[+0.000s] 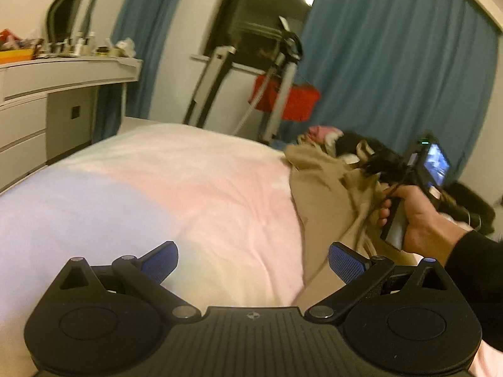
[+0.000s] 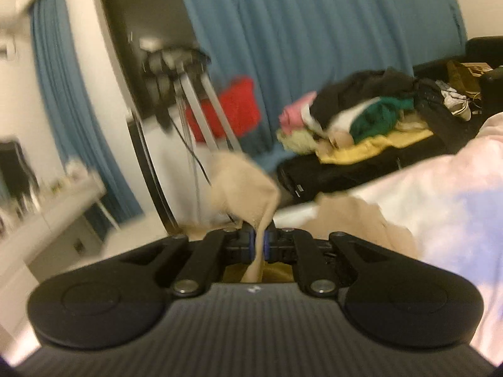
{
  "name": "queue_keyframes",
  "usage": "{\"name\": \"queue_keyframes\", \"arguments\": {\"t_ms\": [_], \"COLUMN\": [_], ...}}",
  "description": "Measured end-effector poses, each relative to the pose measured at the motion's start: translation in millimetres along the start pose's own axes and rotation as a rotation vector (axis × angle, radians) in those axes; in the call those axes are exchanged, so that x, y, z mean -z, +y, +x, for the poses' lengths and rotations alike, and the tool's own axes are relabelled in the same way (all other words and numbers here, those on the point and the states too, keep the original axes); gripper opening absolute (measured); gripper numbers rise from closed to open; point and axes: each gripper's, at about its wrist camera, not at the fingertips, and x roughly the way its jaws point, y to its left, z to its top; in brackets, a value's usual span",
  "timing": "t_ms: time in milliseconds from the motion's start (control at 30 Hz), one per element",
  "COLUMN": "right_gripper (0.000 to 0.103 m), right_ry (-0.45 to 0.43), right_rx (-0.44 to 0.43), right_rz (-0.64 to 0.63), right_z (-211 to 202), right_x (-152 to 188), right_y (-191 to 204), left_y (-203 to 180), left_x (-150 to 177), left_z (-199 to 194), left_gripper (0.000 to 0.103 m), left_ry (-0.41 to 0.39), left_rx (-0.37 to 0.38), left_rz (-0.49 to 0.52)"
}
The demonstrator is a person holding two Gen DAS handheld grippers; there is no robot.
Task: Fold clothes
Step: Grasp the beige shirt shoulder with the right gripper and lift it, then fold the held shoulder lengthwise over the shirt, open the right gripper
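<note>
Left wrist view
Left gripper [image 1: 253, 262]: its blue pads stand wide apart with nothing between them, above the soft pink, white and pale blue bed cover [image 1: 176, 188].
Tan cloth garment [image 1: 327, 194]: it lies crumpled on the right side of the bed, partly draped over the edge.
Right hand [image 1: 418, 216]: it grips a black handle next to the tan cloth.

Right wrist view
Right gripper [image 2: 259, 242]: its jaws are pinched tight on a fold of the tan cloth garment [image 2: 248, 182], which bunches up just past the pads.
Pile of mixed clothes [image 2: 352, 119]: it sits farther back, by the blue curtain [image 2: 314, 31].
</note>
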Motion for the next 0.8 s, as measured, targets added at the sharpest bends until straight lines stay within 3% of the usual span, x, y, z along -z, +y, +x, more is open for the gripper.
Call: {"name": "queue_keyframes", "arguments": {"t_ms": [100, 133, 233, 267, 400, 633, 800], "right_gripper": [0.012, 0.017, 0.079, 0.085, 0.085, 0.085, 0.085], "right_ry": [0.038, 0.046, 0.048, 0.033, 0.016, -0.034, -0.016], "right_rx": [0.02, 0.021, 0.02, 0.018, 0.017, -0.044, -0.068], "right_rz": [-0.035, -0.025, -0.008, -0.021, -0.03, -0.045, -0.093], "right_z": [7, 5, -7, -15, -55, -183, -266], "right_x": [18, 18, 16, 15, 4, -3, 3], "right_y": [-8, -9, -7, -3, 10, 30, 44], "left_y": [-7, -9, -15, -16, -21, -31, -31], "left_x": [5, 5, 5, 4, -2, -4, -2], "left_z": [12, 14, 19, 20, 17, -10, -37], "left_gripper": [0.103, 0.103, 0.103, 0.103, 0.103, 0.103, 0.103], "left_ry": [0.02, 0.014, -0.001, -0.008, -0.04, -0.061, -0.061], "left_rx": [-0.005, -0.011, -0.028, -0.027, -0.025, 0.016, 0.032], "left_rz": [0.025, 0.029, 0.04, 0.041, 0.067, 0.107, 0.143]}}
